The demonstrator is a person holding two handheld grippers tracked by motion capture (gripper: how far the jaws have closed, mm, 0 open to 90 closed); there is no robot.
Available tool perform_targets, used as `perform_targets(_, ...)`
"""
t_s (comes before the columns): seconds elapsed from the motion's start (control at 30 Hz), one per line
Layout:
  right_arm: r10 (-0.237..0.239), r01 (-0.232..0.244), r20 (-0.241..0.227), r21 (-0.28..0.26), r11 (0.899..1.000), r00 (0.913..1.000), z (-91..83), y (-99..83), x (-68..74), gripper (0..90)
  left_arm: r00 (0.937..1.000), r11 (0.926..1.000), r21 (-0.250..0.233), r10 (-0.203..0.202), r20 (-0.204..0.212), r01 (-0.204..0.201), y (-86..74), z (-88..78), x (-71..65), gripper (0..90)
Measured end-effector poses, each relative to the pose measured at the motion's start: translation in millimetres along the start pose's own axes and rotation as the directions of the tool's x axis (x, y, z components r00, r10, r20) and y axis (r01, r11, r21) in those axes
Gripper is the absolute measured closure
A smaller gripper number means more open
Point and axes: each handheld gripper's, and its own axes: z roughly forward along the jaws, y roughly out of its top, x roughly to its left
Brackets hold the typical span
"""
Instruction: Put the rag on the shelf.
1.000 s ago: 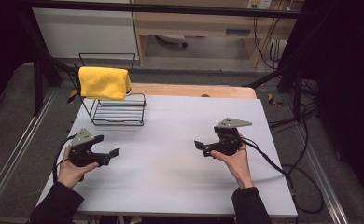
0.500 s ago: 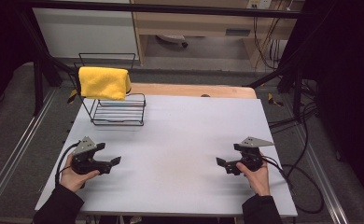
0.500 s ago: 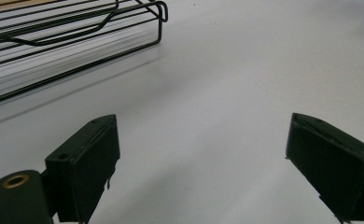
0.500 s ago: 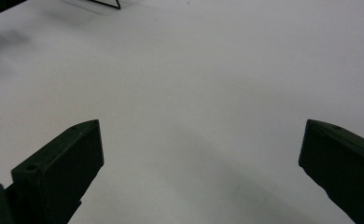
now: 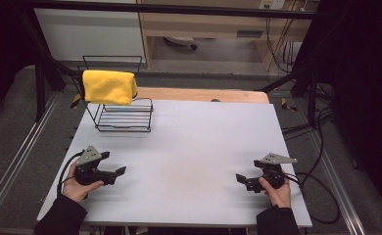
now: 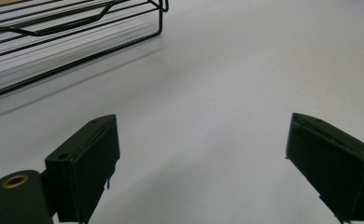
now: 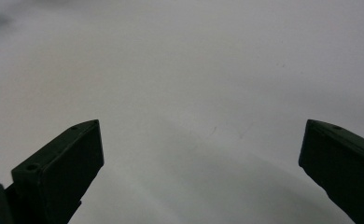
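A yellow cloth [image 5: 109,86] hangs folded over the top rail of a black wire rack [image 5: 125,116] at the table's far left. My left gripper [image 5: 121,171] rests low over the near left of the white table [image 5: 189,147], jaws wide apart and empty, pointing right. In the left gripper view the rack [image 6: 68,28] lies ahead at upper left, beyond the left gripper [image 6: 203,154]. My right gripper [image 5: 239,178] sits near the front right corner, pointing left, open with nothing between its jaws. The right gripper [image 7: 199,154] looks onto bare white tabletop.
A wooden board [image 5: 203,94] runs along the table's far edge. Cables [image 5: 321,191] trail off the right side near the floor. Dark frame posts [image 5: 42,83] stand at the back left and right. The rack stands well away from both grippers.
Both hands have pulled back toward the near edge. The right gripper moved right and down to the front right corner; the left gripper dropped slightly nearer. Both jaws stay open.
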Motion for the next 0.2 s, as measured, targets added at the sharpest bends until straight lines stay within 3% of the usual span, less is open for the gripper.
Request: perform_targets(0.2,0.001,-0.001,-0.003,0.005,1.000,1.0000,0.3,-1.2,0.7,0.5,1.0000,1.0000,0.008,0.006,0.003,-0.006,-0.9,0.8,-1.4,9.9)
